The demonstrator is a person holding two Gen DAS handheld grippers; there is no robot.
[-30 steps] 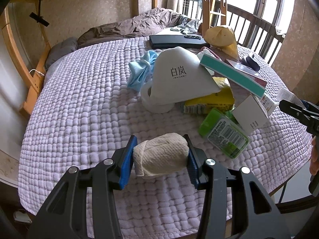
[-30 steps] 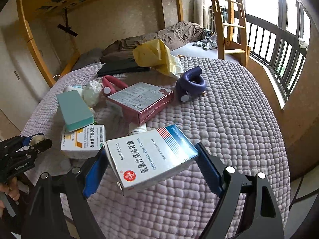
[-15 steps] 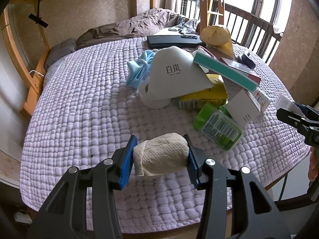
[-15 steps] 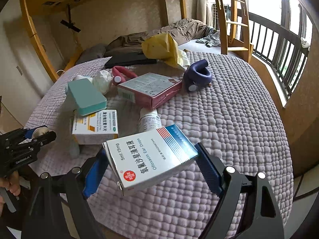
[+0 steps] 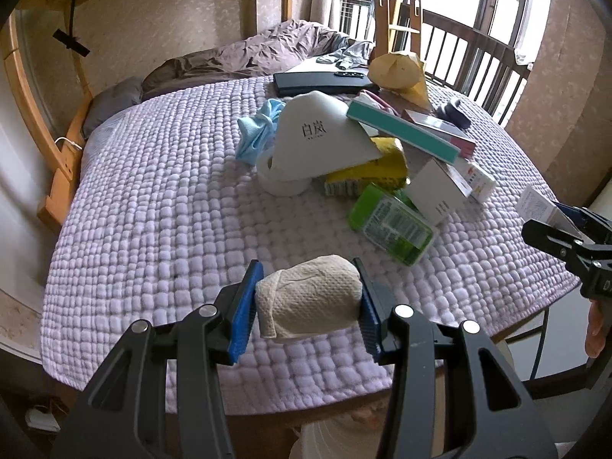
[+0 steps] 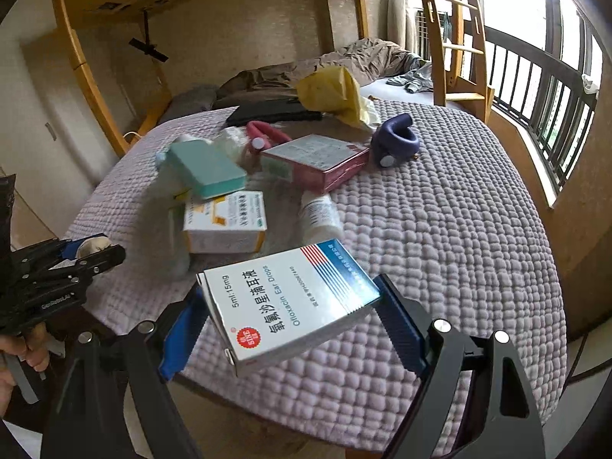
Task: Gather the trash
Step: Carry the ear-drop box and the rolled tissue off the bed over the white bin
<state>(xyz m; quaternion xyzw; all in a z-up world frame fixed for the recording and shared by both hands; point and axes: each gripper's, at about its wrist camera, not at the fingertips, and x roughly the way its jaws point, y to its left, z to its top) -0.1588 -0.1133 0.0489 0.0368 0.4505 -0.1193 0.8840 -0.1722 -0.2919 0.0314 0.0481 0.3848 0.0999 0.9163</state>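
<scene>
Your left gripper (image 5: 309,302) squeezes a soft, light tissue (image 5: 309,302) above the bed (image 5: 153,206) edge. Your right gripper (image 6: 290,317) pinches a light, stiff box (image 6: 290,302) by its ends. Squeeze both gently.

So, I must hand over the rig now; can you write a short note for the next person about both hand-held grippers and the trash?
Left hand-held gripper: shut on a crumpled paper towel, held over the near edge of the bed.
Right hand-held gripper: shut on the ear drops box, also lifted off the purple quilt.
Done: two pieces picked up, neither dropped yet; no clear view of a bin.
Left on the quilt: green pack, yellow pack, teal box, pink box, orange-white box, white paper bag, blue cloth.
</scene>
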